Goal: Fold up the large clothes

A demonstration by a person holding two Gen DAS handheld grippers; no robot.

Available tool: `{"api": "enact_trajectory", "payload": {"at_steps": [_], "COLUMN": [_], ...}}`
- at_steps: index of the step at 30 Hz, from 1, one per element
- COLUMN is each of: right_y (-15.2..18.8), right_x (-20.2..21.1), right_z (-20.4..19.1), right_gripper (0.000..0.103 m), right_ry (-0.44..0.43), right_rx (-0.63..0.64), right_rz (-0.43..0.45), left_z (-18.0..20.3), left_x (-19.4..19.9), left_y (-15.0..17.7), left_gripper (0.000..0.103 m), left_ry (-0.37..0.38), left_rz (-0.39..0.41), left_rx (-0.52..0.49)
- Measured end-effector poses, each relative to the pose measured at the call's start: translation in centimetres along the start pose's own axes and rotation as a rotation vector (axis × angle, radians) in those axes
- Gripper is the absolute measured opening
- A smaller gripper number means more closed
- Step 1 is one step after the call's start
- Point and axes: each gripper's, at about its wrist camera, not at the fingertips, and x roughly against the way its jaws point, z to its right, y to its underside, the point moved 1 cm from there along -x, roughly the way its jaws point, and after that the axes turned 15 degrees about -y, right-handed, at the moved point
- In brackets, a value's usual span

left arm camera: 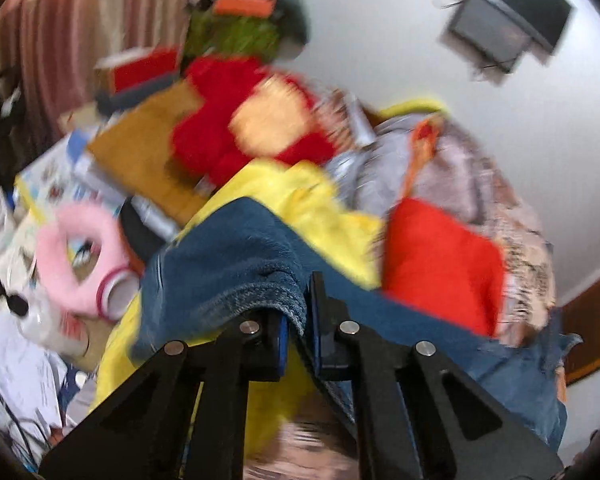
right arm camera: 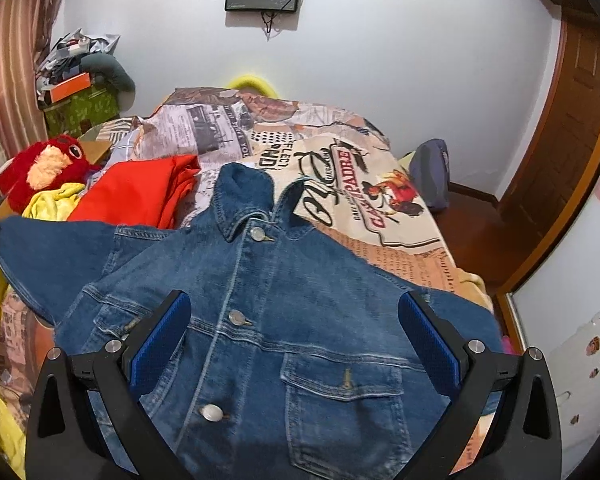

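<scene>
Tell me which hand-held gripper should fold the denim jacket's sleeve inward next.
Left: the left hand-held gripper is already shut on the blue denim jacket; the right hand-held gripper is open, holding nothing.

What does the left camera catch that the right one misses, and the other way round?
Only the left view shows the left gripper shut on a fold of the denim jacket, plus a pink fluffy ring. Only the right view shows the open right gripper over the jacket's buttoned front and the printed bedspread. Both show the jacket, the red cloth and the red plush toy.
</scene>
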Motion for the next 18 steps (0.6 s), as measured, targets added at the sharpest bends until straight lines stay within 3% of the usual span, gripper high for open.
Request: {"api": "enact_trajectory", "payload": {"at_steps": [9,18], "right_y": [0.6,1.9], "right_x": [1.7,3.2], "right_z": [1.7,4.0], "right_gripper": [0.103,0.103], "right_ry": [-0.009,-0.027], "right_rx": [-0.006,-0.056], "right_rz": [0.048,0.100], "left_z": [12.0,24.7], "left_x": [9.8,14.8], "left_y": [-0.1,5.9], "left_gripper": [0.007,0.006], "left_ry": [0.165,0.329], "left_rz": [0.167,0.177], "left_rx": [-0.216,-0.427]}}
